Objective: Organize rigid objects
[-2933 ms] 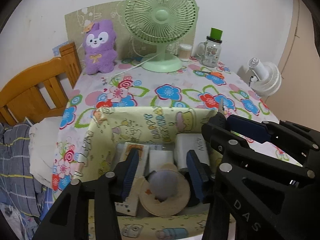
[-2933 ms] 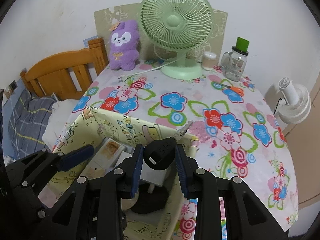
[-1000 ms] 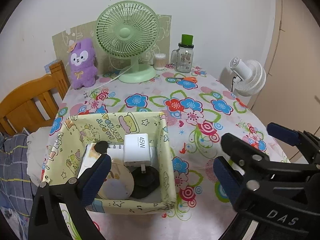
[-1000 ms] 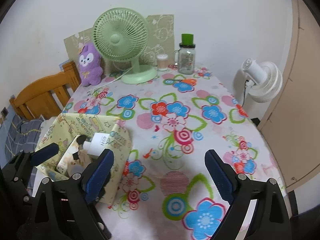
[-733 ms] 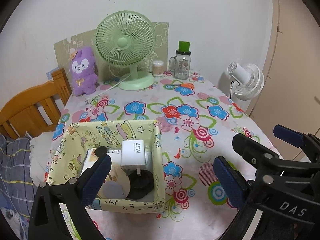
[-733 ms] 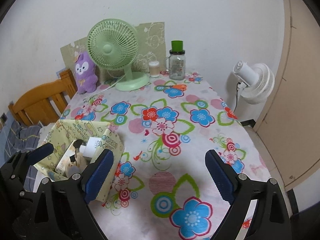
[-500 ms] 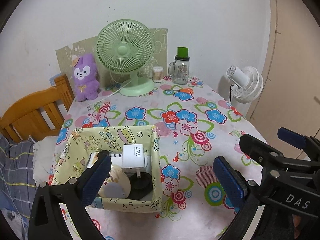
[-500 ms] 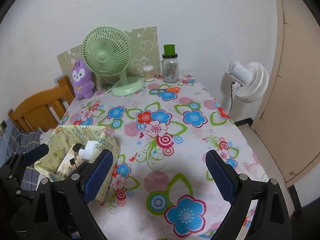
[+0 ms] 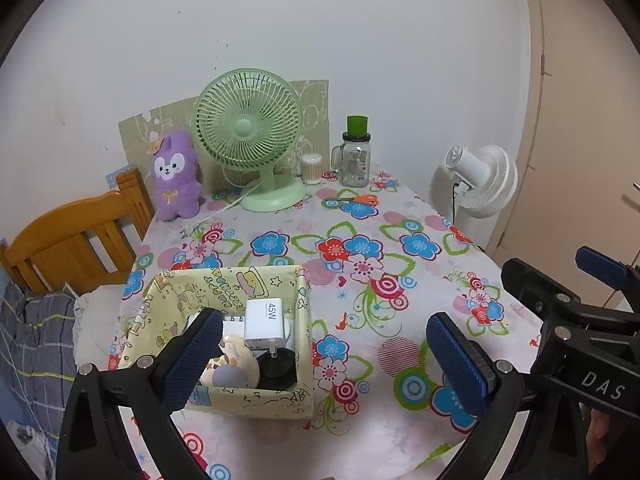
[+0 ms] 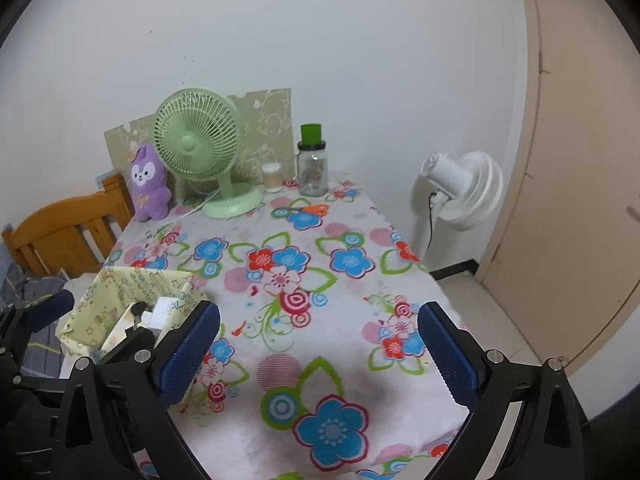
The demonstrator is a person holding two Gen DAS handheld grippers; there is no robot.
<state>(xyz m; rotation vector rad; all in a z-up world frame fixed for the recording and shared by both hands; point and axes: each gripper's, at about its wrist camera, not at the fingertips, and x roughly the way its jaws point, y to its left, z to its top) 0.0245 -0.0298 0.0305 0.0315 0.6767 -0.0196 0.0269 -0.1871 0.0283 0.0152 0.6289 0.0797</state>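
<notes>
Left wrist view: left gripper [image 9: 320,350] spread wide, nothing between the blue pads [image 9: 456,362], hanging above the near part of the flowered tablecloth [image 9: 400,280]. Yellow patterned box [image 9: 172,312] near the front left corner of the table, holding a white charger marked 45W [image 9: 266,322], a black round item [image 9: 278,368] in front of it, and a pale round thing [image 9: 234,368] beside that; left finger partly covering the box's near left side. Green fan [image 9: 250,132], purple plush [image 9: 174,174], glass jar with green lid [image 9: 355,156] and small swab container [image 9: 311,168] along the far edge. Orange-handled scissors [image 9: 356,200] just in front of the jar. Right gripper's black frame at the right border.

Right wrist view: right gripper [image 10: 318,354] with jaws opening, already wide, nothing between them, over the table's near right part. Box at the left edge, partly behind the left finger. White standing fan [image 10: 464,188] off the table's right edge; wooden chair [image 10: 64,224] at the left.
</notes>
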